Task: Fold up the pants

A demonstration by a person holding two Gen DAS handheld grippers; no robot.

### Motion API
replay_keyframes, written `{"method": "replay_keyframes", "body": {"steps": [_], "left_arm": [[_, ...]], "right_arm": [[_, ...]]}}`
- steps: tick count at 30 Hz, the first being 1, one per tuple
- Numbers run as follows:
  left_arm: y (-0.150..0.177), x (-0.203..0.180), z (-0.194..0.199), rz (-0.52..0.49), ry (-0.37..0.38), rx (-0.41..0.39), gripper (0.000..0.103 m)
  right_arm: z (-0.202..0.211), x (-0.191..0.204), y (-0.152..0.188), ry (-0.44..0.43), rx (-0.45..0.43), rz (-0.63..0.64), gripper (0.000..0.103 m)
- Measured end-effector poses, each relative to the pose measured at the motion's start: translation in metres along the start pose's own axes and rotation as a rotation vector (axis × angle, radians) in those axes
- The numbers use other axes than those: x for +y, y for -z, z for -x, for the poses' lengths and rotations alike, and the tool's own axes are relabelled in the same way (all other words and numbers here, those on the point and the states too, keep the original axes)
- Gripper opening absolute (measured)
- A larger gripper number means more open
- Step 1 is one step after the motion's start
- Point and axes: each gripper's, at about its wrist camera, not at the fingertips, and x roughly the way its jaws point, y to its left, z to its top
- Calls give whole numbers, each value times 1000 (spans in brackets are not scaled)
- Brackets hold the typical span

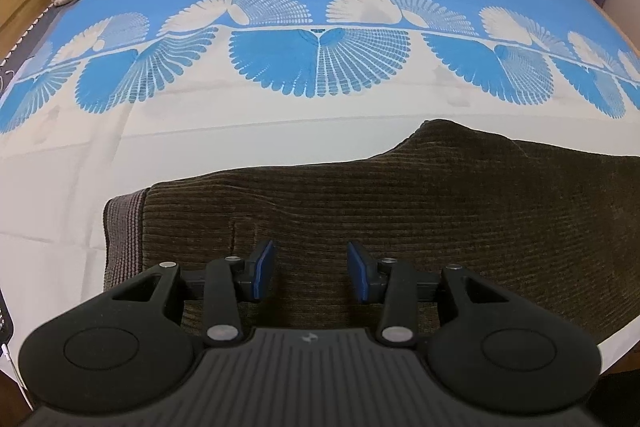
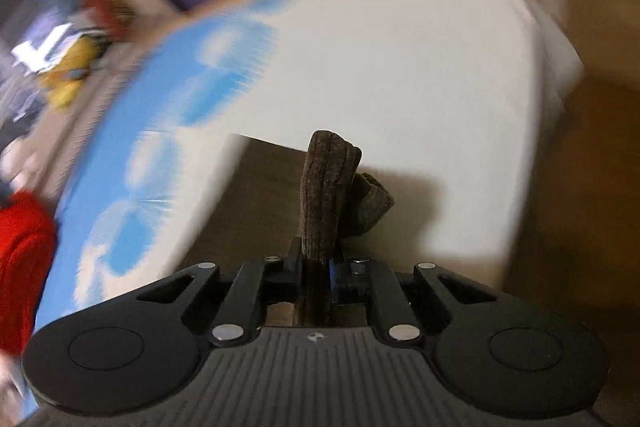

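The brown corduroy pants (image 1: pixel 400 211) lie on the blue-and-white bedsheet (image 1: pixel 280 131). The left gripper (image 1: pixel 311 269) hangs over them — jaws wide apart. The right gripper (image 2: pixel 320 267) pinches a bunch of pants — jaws pressed tight.

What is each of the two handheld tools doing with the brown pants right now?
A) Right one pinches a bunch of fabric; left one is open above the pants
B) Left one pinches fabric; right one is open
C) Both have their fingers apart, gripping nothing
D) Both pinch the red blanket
A: the right gripper is closed on a bunch of the brown pants, while the left gripper has its fingers apart, gripping nothing.
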Motion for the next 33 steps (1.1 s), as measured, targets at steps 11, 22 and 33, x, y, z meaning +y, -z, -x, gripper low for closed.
{"method": "replay_keyframes", "body": {"steps": [11, 22, 33], "left_arm": [[13, 45, 9, 78, -27, -3, 45], [22, 84, 12, 156, -32, 5, 45], [9, 46, 1, 199, 224, 49, 45]], "right_arm": [[111, 258, 222, -645, -162, 985, 12], [92, 277, 373, -770, 365, 1418, 39], [62, 256, 361, -643, 392, 1505, 47]]}}
